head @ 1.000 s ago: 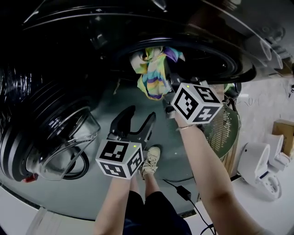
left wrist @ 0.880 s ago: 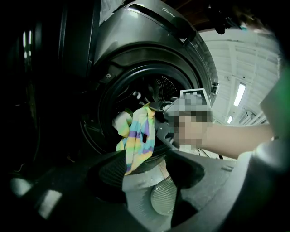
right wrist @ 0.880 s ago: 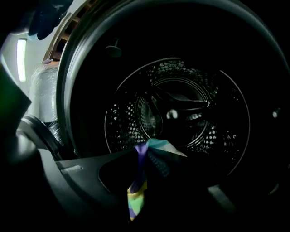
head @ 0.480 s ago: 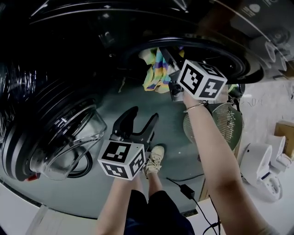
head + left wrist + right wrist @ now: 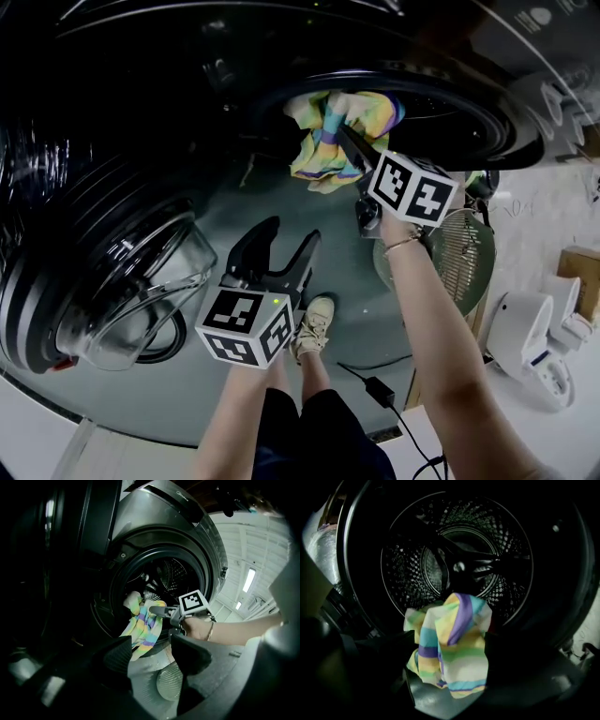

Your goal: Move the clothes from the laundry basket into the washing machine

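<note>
A pastel striped cloth (image 5: pixel 328 131) hangs over the lower rim of the washing machine's round opening (image 5: pixel 450 103). My right gripper (image 5: pixel 345 142) reaches into that opening. Its jaws are opening, and the cloth (image 5: pixel 452 648) sits loosely between them without being pressed. The perforated drum (image 5: pixel 454 564) lies dark behind it. My left gripper (image 5: pixel 288 239) hovers lower, in front of the machine, open with nothing between its fingers. In the left gripper view the cloth (image 5: pixel 143 625) and the right gripper (image 5: pixel 157 612) show ahead at the opening.
The machine's glass door (image 5: pixel 122 291) stands swung open at the left. A round fan (image 5: pixel 450 253) stands at the right beside the machine. White appliances (image 5: pixel 534 347) and a cardboard box (image 5: pixel 577 272) lie further right. A cable with an adapter (image 5: pixel 380 394) runs along the floor near the person's shoe (image 5: pixel 309 328).
The right gripper carried the cloth up to the drum opening, then dropped slightly, and its jaws have spread apart. The cloth now spreads over the rim. The left gripper has stayed put.
</note>
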Motion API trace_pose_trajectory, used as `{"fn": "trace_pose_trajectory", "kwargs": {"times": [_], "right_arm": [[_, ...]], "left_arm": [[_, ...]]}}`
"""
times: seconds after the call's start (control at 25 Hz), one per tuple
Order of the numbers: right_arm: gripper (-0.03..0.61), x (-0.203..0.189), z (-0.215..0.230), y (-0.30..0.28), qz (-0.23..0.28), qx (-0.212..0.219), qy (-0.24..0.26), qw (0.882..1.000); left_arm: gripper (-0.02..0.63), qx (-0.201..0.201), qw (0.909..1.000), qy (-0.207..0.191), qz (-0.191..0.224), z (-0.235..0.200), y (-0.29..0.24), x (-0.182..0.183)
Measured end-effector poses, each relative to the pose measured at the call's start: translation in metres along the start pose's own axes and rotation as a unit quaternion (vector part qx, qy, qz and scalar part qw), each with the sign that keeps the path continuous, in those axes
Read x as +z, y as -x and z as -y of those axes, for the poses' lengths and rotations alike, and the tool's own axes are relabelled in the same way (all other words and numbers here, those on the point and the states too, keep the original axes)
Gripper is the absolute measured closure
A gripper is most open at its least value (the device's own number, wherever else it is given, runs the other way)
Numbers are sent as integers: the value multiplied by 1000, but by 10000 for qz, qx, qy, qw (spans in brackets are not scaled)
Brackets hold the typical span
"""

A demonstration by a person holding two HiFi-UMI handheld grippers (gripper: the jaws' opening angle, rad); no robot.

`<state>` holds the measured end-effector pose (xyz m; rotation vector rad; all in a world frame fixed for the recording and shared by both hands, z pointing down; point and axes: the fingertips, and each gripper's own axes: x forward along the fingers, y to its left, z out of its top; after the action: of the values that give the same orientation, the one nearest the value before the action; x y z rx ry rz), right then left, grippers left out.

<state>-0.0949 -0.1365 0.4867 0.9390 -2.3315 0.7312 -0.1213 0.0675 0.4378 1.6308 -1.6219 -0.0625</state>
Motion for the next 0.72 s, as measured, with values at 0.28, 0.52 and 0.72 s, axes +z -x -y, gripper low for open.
{"fn": "trace_pose_trajectory", "kwargs": {"times": [0.28, 0.52, 0.72], "right_arm": [[-2, -96, 5, -13, -873, -390, -770, 9924], [74, -119, 11, -39, -1122, -417, -1151, 9861], [386, -104, 22, -34, -1053, -579, -910, 9886]], "left_arm": [[242, -16, 10000, 70, -15, -5, -3, -7], [247, -25, 10000, 88, -28, -13, -5, -13], [253, -240, 9996, -27, -136, -4, -10, -17]]}}
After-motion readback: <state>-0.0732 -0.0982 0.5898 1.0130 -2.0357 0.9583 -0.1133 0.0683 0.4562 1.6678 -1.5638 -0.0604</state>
